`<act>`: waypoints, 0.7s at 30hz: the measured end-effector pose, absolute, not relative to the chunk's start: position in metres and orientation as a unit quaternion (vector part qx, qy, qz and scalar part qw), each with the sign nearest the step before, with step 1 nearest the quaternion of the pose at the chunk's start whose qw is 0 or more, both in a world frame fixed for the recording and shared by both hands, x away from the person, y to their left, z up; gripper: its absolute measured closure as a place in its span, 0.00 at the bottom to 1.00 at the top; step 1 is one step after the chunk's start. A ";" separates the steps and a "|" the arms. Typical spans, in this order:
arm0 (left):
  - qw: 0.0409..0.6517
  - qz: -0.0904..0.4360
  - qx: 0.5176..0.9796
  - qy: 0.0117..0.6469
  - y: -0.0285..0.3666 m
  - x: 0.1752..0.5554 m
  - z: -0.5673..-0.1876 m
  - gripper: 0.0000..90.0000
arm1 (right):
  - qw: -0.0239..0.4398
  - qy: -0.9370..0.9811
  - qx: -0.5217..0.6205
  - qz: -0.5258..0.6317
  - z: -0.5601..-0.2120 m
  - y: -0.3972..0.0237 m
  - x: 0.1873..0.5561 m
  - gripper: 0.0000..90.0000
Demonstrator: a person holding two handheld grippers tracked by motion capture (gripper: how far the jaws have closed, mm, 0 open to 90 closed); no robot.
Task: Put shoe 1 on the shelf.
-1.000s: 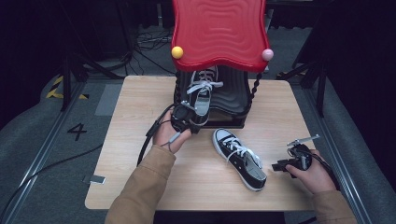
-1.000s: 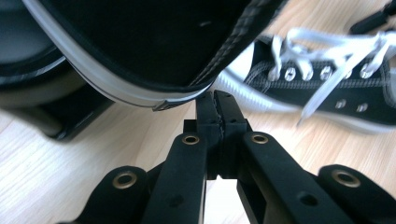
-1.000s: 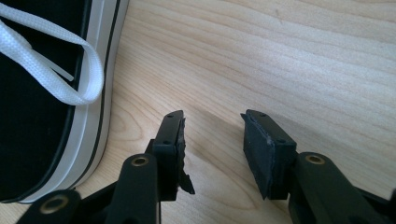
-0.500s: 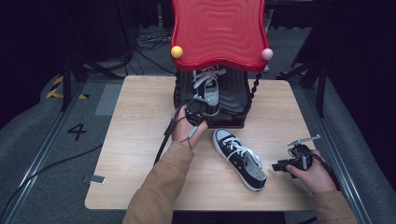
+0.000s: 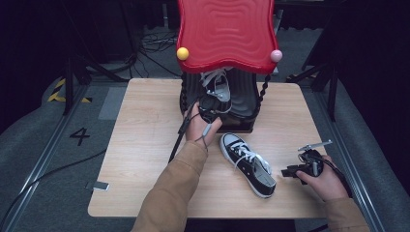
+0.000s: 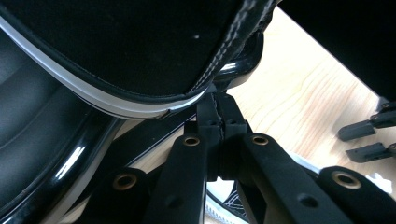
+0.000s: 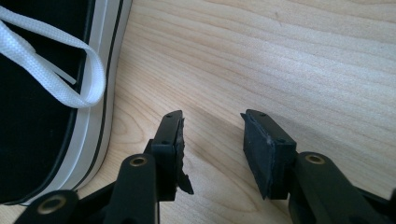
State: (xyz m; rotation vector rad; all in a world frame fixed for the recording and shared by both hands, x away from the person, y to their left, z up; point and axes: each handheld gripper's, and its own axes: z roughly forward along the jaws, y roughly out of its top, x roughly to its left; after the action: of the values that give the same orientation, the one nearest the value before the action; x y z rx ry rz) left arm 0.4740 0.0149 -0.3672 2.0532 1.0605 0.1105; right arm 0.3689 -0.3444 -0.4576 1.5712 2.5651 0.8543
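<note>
A black-and-white sneaker (image 5: 217,94) sits at centre frame in the high view, toe pointing up the picture, on the lower tier of a black rack (image 5: 241,104) beneath a wavy red top shelf (image 5: 227,34). The left tongs (image 5: 209,104) are pinched together on the sneaker's heel edge; in the left gripper view the black jaws meet on a stitched strip of the shoe's fabric (image 6: 215,112), with the white sole band (image 6: 93,95) arching across the upper left of that frame. The left hand (image 5: 198,126) and a tan sleeve (image 5: 169,193) rise from the bottom centre toward the rack, a cable trailing down beside them.

Right of the hand, a second sneaker (image 5: 247,163) lies flat on the pale wooden surface (image 5: 140,145), toe toward the upper left, laces white and loose. At lower right, the right hand (image 5: 321,179) holds the right tongs (image 5: 289,171) low over the wood, just beside that shoe's heel but not touching it. In the right gripper view these tongs (image 7: 212,140) stand apart with bare wood between them, the second sneaker's sole and a lace loop (image 7: 70,79) at the left edge.

A yellow ball (image 5: 183,53) and a pink ball (image 5: 276,55) mark the red shelf's front corners.
</note>
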 end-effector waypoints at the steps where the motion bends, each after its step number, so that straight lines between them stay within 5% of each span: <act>1: 0.401 0.046 0.813 0.419 0.014 0.474 -0.367 1.00 | 0.008 0.820 0.503 0.274 -0.458 -0.344 0.369 0.65; 21: 0.366 0.078 0.803 0.463 0.049 0.472 -0.369 1.00 | 0.011 0.822 0.501 0.272 -0.458 -0.342 0.369 0.65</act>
State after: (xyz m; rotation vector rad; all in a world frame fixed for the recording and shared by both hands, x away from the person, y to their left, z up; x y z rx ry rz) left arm 0.4723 0.0493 -0.3693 2.0641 1.1908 0.1998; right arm 0.3689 -0.3418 -0.4576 1.5628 2.5624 0.8479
